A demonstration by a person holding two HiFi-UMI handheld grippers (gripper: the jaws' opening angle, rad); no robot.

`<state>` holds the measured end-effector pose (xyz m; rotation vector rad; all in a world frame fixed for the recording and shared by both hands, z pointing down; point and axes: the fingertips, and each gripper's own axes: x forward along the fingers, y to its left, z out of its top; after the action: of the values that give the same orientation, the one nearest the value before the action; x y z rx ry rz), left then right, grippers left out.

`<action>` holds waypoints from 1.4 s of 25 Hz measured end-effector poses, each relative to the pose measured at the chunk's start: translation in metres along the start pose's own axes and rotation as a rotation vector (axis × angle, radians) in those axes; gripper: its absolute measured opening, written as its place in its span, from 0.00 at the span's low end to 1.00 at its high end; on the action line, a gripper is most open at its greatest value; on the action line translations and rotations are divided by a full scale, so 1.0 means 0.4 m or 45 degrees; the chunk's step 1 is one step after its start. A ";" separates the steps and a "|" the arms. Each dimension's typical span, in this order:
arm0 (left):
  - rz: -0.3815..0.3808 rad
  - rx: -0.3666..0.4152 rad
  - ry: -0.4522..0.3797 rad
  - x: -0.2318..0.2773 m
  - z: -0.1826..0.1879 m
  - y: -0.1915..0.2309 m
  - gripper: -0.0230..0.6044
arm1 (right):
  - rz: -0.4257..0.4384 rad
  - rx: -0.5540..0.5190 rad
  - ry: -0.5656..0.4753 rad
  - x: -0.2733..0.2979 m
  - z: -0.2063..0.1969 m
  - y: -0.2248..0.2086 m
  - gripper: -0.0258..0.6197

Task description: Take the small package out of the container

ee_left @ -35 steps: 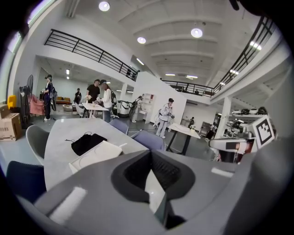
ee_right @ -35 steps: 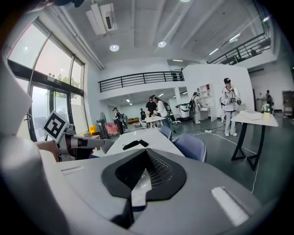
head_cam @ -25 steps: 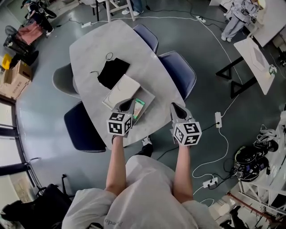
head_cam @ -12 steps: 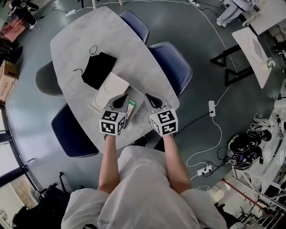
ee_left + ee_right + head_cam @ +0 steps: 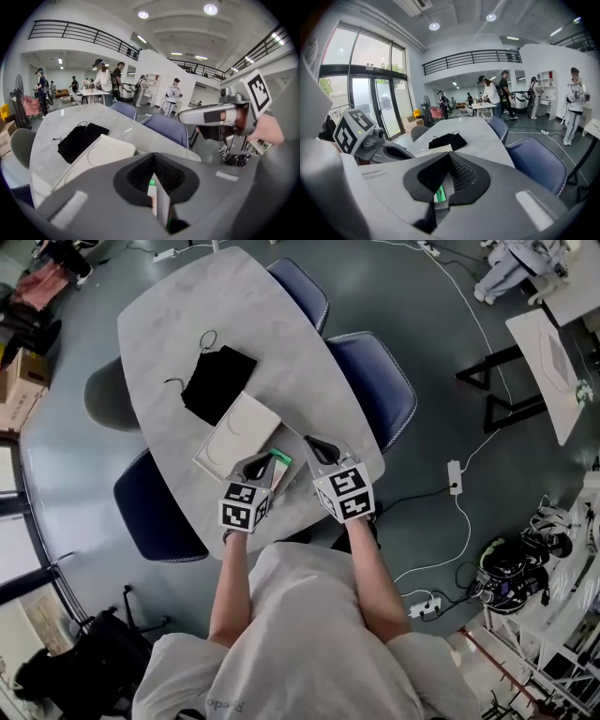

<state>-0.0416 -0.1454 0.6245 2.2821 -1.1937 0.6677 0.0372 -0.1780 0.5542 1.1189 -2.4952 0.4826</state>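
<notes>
Jaws of the left gripper (image 5: pixel 154 157) meet at their tips, and I see nothing clamped between the dark pads. Through the slit behind the tips a sliver of the small package (image 5: pixel 151 197) shows, white with a green end. The right gripper (image 5: pixel 450 157) is the same: its jaws are pressed together at the tips and grip nothing, with a strip of green visible through the gap lower down.

From the head view, the package lies flat on the grey table (image 5: pixel 187 324), just off the near corner of the flat cream box (image 5: pixel 234 432), at the side towards the right gripper. Whether it rests on bare table or on something shallow cannot be made out. Both grippers point towards the box from the person's side. The left one is over the box's near corner, right next to the package. The right one is a little further from the box, on the package's other side, so the package sits between the two sets of jaw tips.

Beyond the box, touching or nearly touching its far edge, lies a black pouch (image 5: pixel 217 382) with a thin cord. A blue chair (image 5: pixel 375 385) stands at the table edge, well apart from the box.
</notes>
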 end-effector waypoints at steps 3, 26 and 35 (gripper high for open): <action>0.025 0.000 0.041 -0.004 -0.032 0.022 0.12 | 0.038 0.025 0.027 0.027 -0.018 0.018 0.04; -0.010 0.074 0.375 0.072 -0.239 0.021 0.37 | 0.074 0.077 0.182 0.078 -0.163 0.078 0.04; -0.029 0.083 0.412 0.088 -0.259 0.012 0.44 | 0.038 0.072 0.199 0.067 -0.171 0.058 0.04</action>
<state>-0.0487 -0.1061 0.7264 2.1308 -1.0027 1.0343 0.0156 -0.1501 0.6226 1.0240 -2.3791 0.6278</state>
